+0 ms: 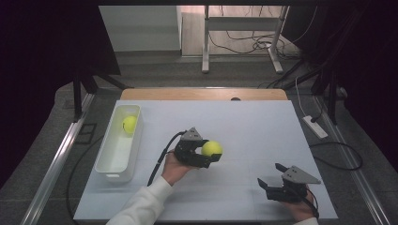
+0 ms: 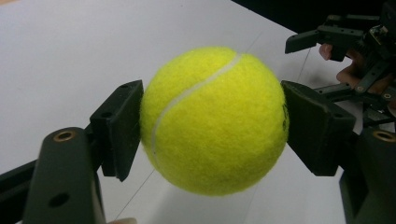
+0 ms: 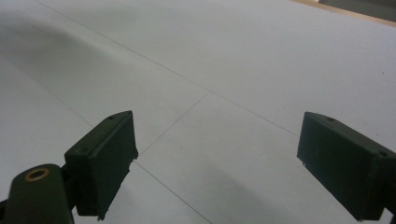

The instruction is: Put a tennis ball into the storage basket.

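Observation:
A yellow-green tennis ball (image 1: pixel 212 148) (image 2: pixel 215 121) hangs a little above the white table top (image 1: pixel 244 126) near its middle, with my left gripper (image 1: pixel 210 151) (image 2: pixel 212 123) shut on it, one jaw pressing each side. A second tennis ball (image 1: pixel 129 124) lies in the far end of the white bin (image 1: pixel 115 161) at the table's left. My right gripper (image 1: pixel 271 176) (image 3: pixel 217 163) stands open near the front right edge, nothing between its jaws, only bare table beneath. The left gripper view also shows that right gripper (image 2: pixel 327 39) farther off.
A power strip (image 1: pixel 315 126) and cables lie on the floor to the right. Table legs (image 1: pixel 205 37) and more cables stand beyond the far edge. A wooden strip (image 1: pixel 204 94) runs along the table's back.

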